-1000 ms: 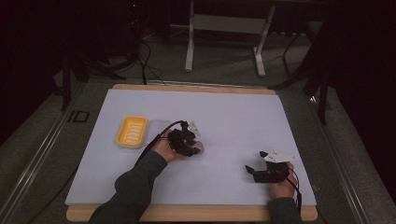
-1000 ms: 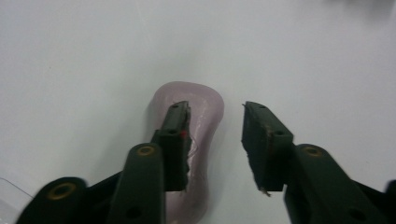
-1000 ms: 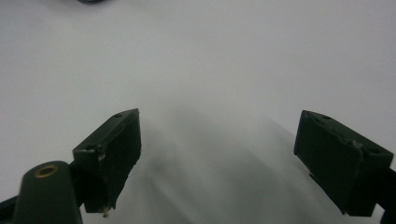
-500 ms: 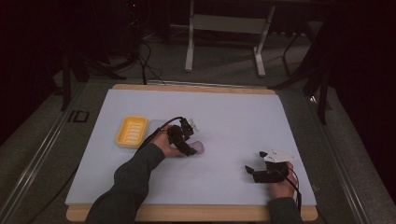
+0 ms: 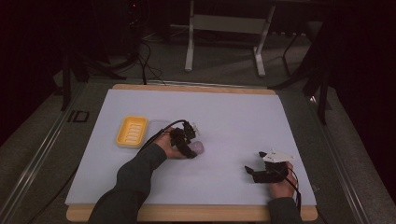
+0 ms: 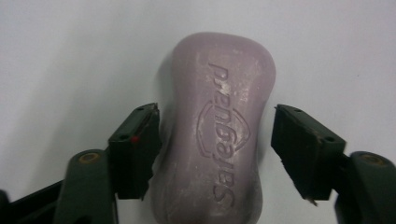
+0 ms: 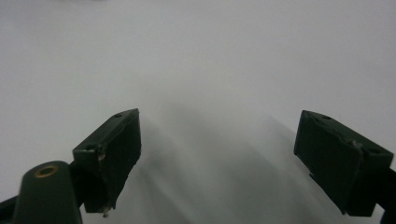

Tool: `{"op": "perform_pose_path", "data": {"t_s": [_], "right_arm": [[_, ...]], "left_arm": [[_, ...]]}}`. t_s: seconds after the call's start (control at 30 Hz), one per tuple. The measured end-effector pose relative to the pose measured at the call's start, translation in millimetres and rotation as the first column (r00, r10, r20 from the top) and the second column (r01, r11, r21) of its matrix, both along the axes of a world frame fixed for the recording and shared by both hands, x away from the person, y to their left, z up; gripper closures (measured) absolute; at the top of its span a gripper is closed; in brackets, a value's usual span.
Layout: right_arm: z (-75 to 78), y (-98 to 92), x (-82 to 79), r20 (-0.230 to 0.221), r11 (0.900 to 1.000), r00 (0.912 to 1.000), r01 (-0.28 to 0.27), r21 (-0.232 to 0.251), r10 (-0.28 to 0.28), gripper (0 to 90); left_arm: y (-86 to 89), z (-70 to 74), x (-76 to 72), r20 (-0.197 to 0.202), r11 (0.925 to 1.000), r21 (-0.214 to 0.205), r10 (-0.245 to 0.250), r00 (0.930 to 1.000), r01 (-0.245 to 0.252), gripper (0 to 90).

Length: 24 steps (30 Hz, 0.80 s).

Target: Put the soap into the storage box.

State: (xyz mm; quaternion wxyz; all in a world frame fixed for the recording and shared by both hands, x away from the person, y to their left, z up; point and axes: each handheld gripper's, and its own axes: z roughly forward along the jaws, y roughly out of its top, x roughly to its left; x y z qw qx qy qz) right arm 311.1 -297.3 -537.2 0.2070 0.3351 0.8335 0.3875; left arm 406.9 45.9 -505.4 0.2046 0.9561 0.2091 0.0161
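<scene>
"safeguard" embossed on lilac soap bar [image 6: 217, 140] between wide-open left gripper [image 6: 215, 135]; right gripper [image 7: 219, 154] open too

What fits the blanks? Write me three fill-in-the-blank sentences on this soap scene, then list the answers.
1. The word pressed into the lilac soap bar reads ____.
2. The soap bar lies between the jaws of the ____ gripper.
3. The soap dish left of the bar is ____ in colour.

Safeguard; left; yellow

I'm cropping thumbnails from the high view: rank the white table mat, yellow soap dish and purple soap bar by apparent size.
1. White table mat, by far the largest.
2. Yellow soap dish.
3. Purple soap bar, smallest, though the left gripper partly covers it.
</scene>
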Motion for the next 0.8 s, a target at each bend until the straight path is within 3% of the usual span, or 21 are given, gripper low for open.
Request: {"op": "perform_pose_path", "data": {"t_s": [0.17,0.3,0.53,0.63,0.8], "right_arm": [[-0.1,0.1,0.0,0.001,1.0000,1.0000,0.001,0.000,-0.001,14.5],[0.0,0.0,0.0,0.000,1.0000,1.0000,0.001,0.000,-0.001,14.5],[-0.1,0.1,0.0,0.001,1.0000,1.0000,0.001,-0.001,-0.001,14.5],[-0.1,0.3,0.1,0.000,1.0000,1.0000,0.001,-0.002,-0.001,14.5],[-0.1,0.5,0.2,-0.003,1.0000,1.0000,0.000,-0.006,0.000,14.5]], "left_arm": [[-3.8,0.0,-1.3,0.023,0.9995,0.031,0.003,0.9997,-0.003,44.5],[-5.5,1.2,-2.0,0.019,0.9981,0.052,0.032,0.9993,-0.033,48.5],[-5.0,2.6,-0.9,-0.006,0.9956,0.076,0.056,0.9984,-0.055,48.8],[-5.0,2.7,0.4,-0.015,0.9957,0.076,0.054,0.9984,-0.053,48.4],[-12.4,3.5,3.3,-0.029,0.9934,0.110,0.037,0.9989,-0.034,44.7]]}}
